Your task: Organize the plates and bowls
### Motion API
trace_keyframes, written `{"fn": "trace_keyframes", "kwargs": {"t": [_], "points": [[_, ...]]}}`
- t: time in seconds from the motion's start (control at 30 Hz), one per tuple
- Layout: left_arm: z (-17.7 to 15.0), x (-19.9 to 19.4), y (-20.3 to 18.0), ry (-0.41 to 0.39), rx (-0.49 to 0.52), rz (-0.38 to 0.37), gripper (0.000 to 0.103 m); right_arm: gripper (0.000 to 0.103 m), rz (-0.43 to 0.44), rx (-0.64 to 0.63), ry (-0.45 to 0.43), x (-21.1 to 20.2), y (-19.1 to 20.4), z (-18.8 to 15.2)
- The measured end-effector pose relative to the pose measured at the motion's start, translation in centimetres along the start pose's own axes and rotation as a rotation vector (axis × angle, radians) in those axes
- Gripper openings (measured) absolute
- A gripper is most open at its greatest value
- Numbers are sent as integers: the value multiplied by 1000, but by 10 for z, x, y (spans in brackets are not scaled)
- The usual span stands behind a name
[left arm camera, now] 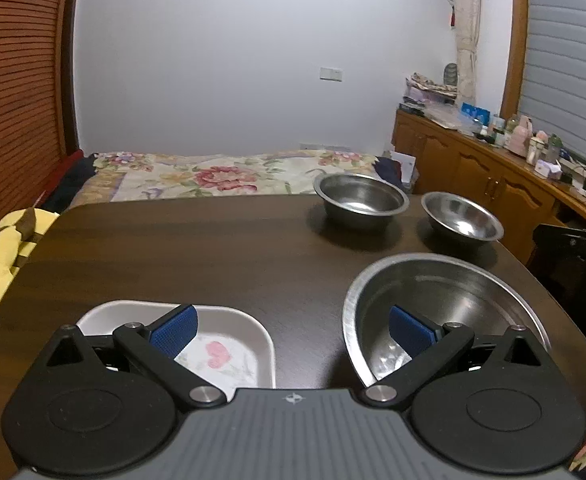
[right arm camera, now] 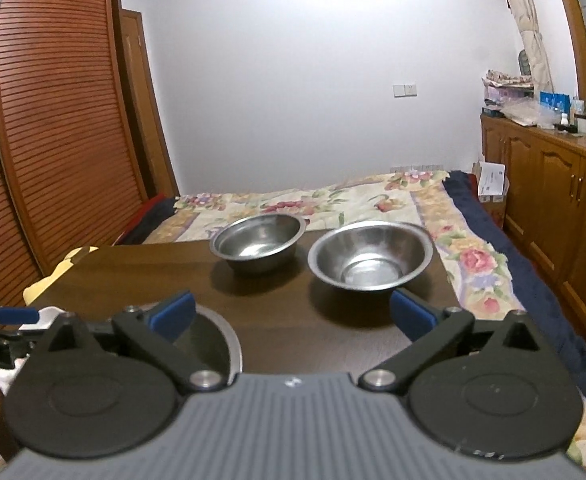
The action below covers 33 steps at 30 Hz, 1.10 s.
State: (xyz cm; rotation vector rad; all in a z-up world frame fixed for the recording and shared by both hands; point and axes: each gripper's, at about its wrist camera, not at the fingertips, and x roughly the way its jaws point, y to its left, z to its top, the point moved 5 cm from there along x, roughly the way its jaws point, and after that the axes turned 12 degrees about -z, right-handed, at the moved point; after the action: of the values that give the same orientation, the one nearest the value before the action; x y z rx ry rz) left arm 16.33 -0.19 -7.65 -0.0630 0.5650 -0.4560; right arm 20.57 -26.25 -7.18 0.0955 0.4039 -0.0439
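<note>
Left tongs sit closest in the left wrist view, their blue pads spread wide with nothing between them. Under the left pad lies a white square plate with rounded corners, a raised rim and a pink heart on a faint floral print; it rests on the dark wood surface at about 7 o'clock. Under the right pad, at about 5 o'clock, a large steel bowl stands upright, wide and shallow, with a dull brushed inside. Farther off at 1 o'clock are two smaller steel bowls: a deep bowl with a flat rolled rim and, just beside it to the right, a flared bowl. They stand apart, not touching. A bed with a floral cover lies beyond the surface's far edge.

Right tongs in the right wrist view are likewise spread wide, gripping nothing. The large bowl's rim shows at 7 o'clock behind the left pad. At 12 o'clock the deep bowl and the flared one stand side by side, both shiny and upright. At 9 o'clock the other tongs' blue pad shows.
</note>
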Motion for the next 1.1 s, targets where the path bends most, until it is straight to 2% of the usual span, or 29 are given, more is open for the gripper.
{"fn": "trace_keyframes", "kwargs": {"t": [0.23,0.47,0.57,0.77,0.93,1.0,1.07,1.1], "points": [[27,-1,6,-16,60,16,103,103,-17,-52,-28,1,0,24],[57,9,8,-27,99,-64,103,103,0,-119,-44,17,6,52],[68,20,8,-22,115,-91,103,103,37,-122,-20,30,9,60],[78,53,6,23,133,-139,91,103,77,-128,30,59,15,64],[89,84,5,49,140,-154,77,103,96,-152,69,84,21,66],[93,94,6,50,149,-149,76,102,108,-157,90,95,23,66],[99,105,6,55,158,-148,74,95,120,-160,113,105,25,66],[102,110,6,61,162,-152,74,88,123,-162,126,111,26,66]]}}
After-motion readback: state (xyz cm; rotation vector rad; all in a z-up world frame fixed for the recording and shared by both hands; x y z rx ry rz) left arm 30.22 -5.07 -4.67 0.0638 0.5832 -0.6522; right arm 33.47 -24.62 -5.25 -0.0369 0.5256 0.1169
